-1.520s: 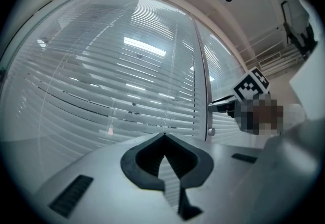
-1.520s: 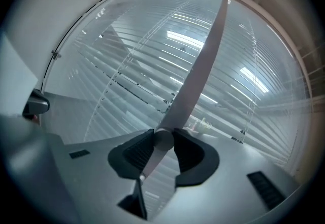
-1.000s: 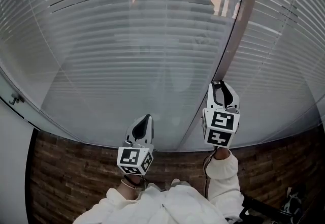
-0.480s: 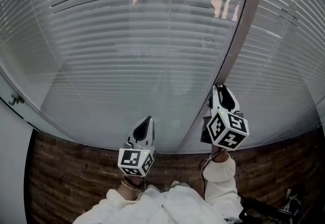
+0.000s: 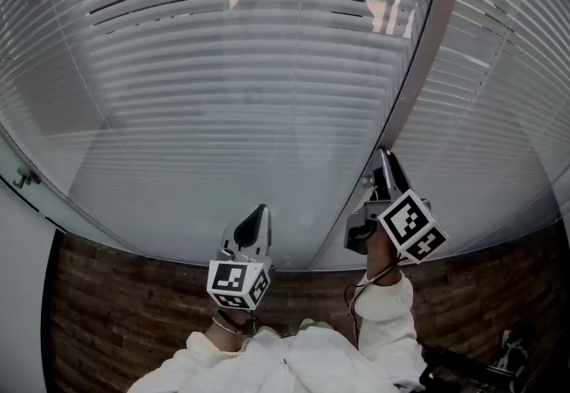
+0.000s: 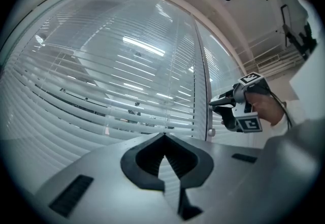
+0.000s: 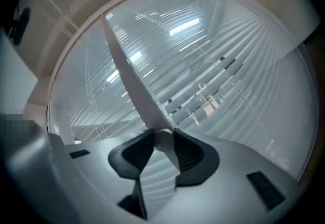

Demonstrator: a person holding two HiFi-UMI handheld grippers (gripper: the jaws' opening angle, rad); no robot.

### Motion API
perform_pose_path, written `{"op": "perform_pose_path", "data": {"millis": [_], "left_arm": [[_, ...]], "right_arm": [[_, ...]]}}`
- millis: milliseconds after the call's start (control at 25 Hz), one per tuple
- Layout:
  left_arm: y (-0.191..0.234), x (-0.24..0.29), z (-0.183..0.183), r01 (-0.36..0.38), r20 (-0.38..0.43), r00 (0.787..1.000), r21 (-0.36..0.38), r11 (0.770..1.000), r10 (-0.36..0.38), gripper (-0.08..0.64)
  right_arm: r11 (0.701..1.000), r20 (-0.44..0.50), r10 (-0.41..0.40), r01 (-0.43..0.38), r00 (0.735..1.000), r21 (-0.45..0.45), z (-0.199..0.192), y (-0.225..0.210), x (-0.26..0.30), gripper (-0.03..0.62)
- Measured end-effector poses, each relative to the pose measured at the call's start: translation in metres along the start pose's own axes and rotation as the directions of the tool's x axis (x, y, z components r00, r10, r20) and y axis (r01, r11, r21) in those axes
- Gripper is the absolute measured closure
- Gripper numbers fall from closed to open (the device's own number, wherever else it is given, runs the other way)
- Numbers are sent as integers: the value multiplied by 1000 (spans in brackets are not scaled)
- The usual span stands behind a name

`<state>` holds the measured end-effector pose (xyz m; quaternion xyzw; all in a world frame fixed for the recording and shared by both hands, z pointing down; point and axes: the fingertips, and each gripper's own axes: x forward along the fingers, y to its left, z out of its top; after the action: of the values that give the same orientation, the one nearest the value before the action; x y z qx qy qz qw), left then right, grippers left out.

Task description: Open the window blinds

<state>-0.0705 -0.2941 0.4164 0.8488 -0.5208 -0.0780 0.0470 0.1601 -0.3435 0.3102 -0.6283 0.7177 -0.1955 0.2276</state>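
White slatted blinds hang behind glass, with gaps between the upper slats. A grey mullion divides the panes. My right gripper points level at the mullion and is shut on a small round knob. The knob sits between its dark pads, and the gripper is rolled to one side. My left gripper hangs in front of the left pane, shut and holding nothing. In the left gripper view its jaws meet at the tips, and the right gripper shows against the mullion.
A dark brick-patterned wall runs below the window. A small metal latch sits on the frame at far left. The person's white sleeves fill the lower middle. A small round stud sits on the mullion below the right gripper.
The right gripper has rolled clockwise on the knob, its marker cube swinging right. Gaps between the upper slats look slightly wider. The left gripper has not moved.
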Motion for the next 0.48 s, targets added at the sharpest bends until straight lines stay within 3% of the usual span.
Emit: {"op": "perform_pose_path", "data": {"millis": [240, 480], "left_arm": [[-3, 2, 0, 12, 0, 1000, -2, 1000, -12, 563], [-3, 3, -1, 13, 1, 1000, -4, 1000, -13, 563]], "right_arm": [[976, 21, 31, -35, 999, 216, 2, -3, -1, 459], [903, 41, 41, -55, 998, 426, 1, -7, -1, 459]]}}
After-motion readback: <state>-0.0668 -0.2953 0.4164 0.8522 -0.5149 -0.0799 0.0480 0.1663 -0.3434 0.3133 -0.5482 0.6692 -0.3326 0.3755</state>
